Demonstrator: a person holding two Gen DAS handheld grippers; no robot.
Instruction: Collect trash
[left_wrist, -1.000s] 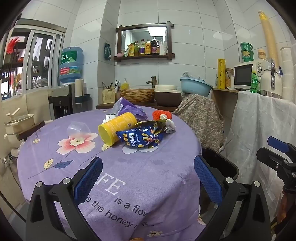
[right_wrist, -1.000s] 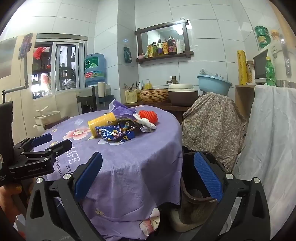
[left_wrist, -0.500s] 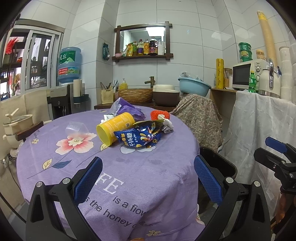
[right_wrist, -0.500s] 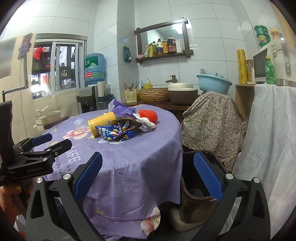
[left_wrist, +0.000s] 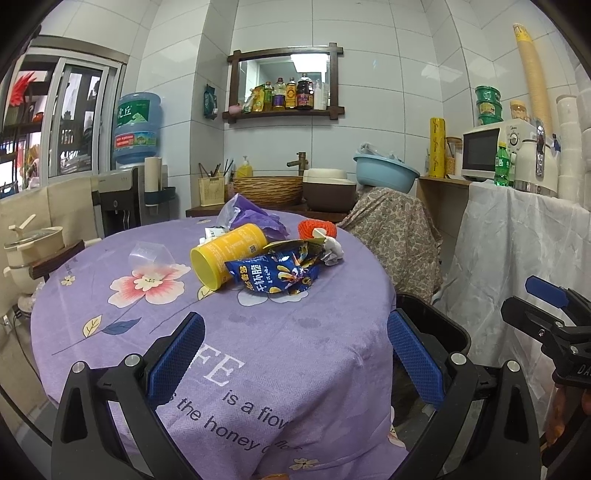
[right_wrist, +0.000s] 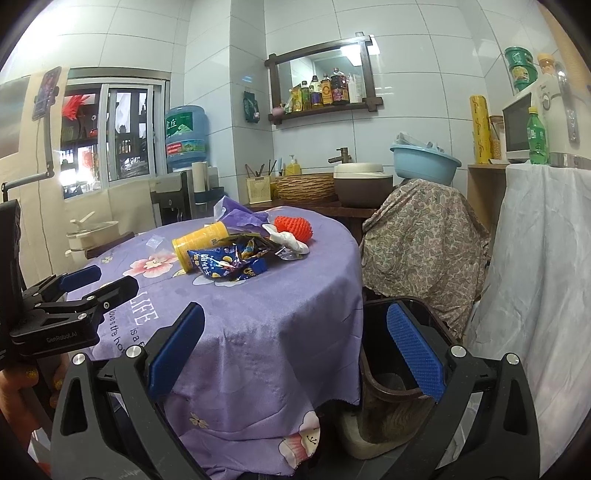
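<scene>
Trash sits in 1 heap toward the far side of the round table (left_wrist: 314, 354), on its purple flowered cloth: a yellow canister (left_wrist: 227, 254) on its side, a blue snack bag (left_wrist: 275, 277) against it, crumpled white paper (left_wrist: 332, 251), an orange mesh ball (left_wrist: 316, 229), a purple plastic bag (left_wrist: 255, 218) behind and a clear cup (left_wrist: 151, 254) apart to the left. Beside the table's right edge stands a dark bin (right_wrist: 402, 369). The left gripper (left_wrist: 295, 354) and right gripper (right_wrist: 295, 350) both hang wide open, holding nothing, well short of the heap.
</scene>
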